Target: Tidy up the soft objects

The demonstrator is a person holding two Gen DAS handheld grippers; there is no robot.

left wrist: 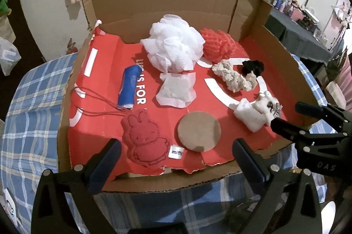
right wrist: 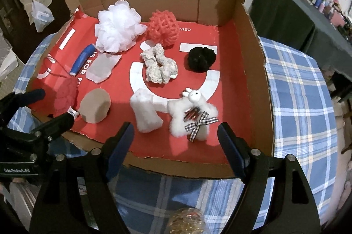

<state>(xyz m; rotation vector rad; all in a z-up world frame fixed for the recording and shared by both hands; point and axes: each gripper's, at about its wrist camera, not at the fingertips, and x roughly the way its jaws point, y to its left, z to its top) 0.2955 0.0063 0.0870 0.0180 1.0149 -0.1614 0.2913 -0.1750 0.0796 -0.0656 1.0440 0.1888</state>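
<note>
- left gripper (left wrist: 176, 159) hanging open over box's (left wrist: 158, 12) near edge, nothing between fingers
- right gripper (right wrist: 176, 139) also apart; empty
- soft items lying inside box: white pouf (right wrist: 118, 28), red plush (left wrist: 143, 137), fluffy rabbit (right wrist: 193, 117)

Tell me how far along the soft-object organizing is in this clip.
Looks largely done: the white mesh bath pouf, coral net sponge, cream knitted scrunchie, black fuzzy scrunchie, tan round sponge and white fluffy bunny clip lie spaced apart inside the red-lined cardboard box. In hand: nothing; the left claw and right claw both hang open, empty. Left: hard to tell.
</note>
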